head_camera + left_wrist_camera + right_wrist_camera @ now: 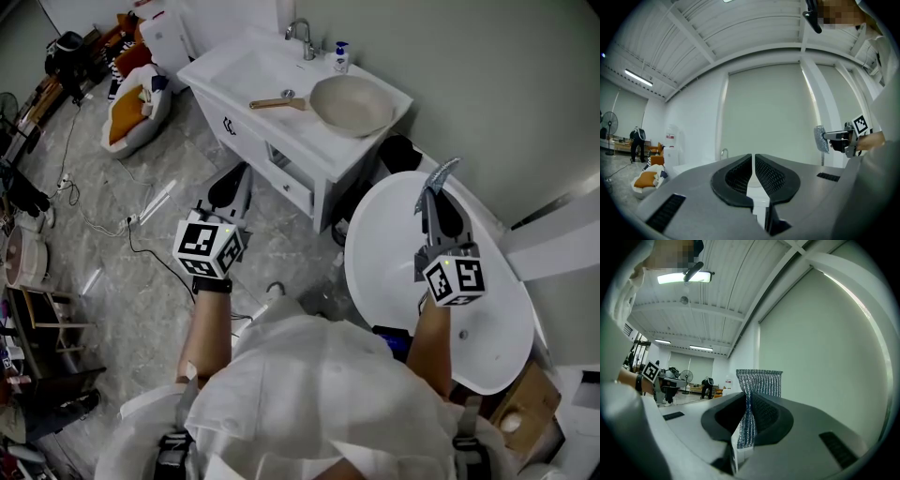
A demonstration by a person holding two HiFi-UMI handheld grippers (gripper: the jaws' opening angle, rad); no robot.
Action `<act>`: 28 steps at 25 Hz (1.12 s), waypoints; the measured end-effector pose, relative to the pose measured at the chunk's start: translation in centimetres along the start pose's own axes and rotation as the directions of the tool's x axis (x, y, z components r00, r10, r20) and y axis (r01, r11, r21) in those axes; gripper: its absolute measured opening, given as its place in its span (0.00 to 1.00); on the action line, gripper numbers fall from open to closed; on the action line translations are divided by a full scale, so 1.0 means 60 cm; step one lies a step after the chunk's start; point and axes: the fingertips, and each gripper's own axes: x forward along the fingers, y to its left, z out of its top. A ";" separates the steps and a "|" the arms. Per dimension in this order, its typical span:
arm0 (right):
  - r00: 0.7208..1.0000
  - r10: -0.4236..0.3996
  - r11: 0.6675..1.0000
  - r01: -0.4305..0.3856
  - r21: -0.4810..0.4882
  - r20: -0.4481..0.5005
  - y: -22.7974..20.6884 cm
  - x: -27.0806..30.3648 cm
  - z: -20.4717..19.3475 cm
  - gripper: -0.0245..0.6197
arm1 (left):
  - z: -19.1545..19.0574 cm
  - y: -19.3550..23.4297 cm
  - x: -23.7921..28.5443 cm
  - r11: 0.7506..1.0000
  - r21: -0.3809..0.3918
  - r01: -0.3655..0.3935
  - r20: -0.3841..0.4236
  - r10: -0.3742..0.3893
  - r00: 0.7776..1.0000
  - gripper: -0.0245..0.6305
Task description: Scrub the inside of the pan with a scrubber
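A cream pan (352, 103) with a wooden handle (272, 102) lies on the white sink counter (248, 70), ahead of both grippers. My right gripper (433, 199) is held level over the round white table (394, 272), well short of the pan. It is shut on a silvery mesh scrubber (439, 176), which sticks up between the jaws (757, 383). My left gripper (232, 180) hovers over the floor in front of the counter, with its jaws closed together and nothing between them (753, 161). In the left gripper view the right gripper (843, 139) and scrubber (820, 138) show at the right.
A faucet (302, 37) and a soap bottle (341, 56) stand at the back of the counter. Cables and an orange cushion (129, 111) lie on the floor to the left. A cardboard box (527, 408) sits at the lower right, and a wall runs behind the table.
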 end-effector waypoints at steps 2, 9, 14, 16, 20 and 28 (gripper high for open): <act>1.000 0.002 1.000 -0.001 0.007 -0.006 0.001 0.007 -0.008 0.10 | -0.004 0.003 0.000 1.000 0.002 0.001 -0.003 -0.001 1.000 0.09; 1.000 0.000 1.000 0.000 0.013 -0.030 0.014 0.071 -0.024 0.10 | -0.020 0.054 0.032 1.000 -0.017 0.008 -0.012 -0.008 1.000 0.09; 0.999 -0.015 1.000 0.015 0.002 -0.052 0.022 0.151 -0.036 0.10 | -0.032 0.116 0.091 0.999 -0.025 0.043 -0.014 -0.043 0.999 0.09; 0.998 -0.029 1.000 0.029 0.003 -0.051 0.024 0.192 -0.035 0.10 | -0.030 0.149 0.118 0.998 -0.023 0.059 -0.010 -0.060 0.998 0.09; 0.998 -0.055 0.998 0.055 -0.001 -0.036 0.040 0.272 -0.027 0.10 | -0.026 0.225 0.164 0.996 -0.017 0.091 0.001 -0.091 0.996 0.09; 0.995 -0.083 0.997 0.083 0.004 -0.051 0.080 0.377 -0.035 0.10 | -0.026 0.312 0.237 0.984 -0.009 0.180 0.005 -0.180 0.984 0.09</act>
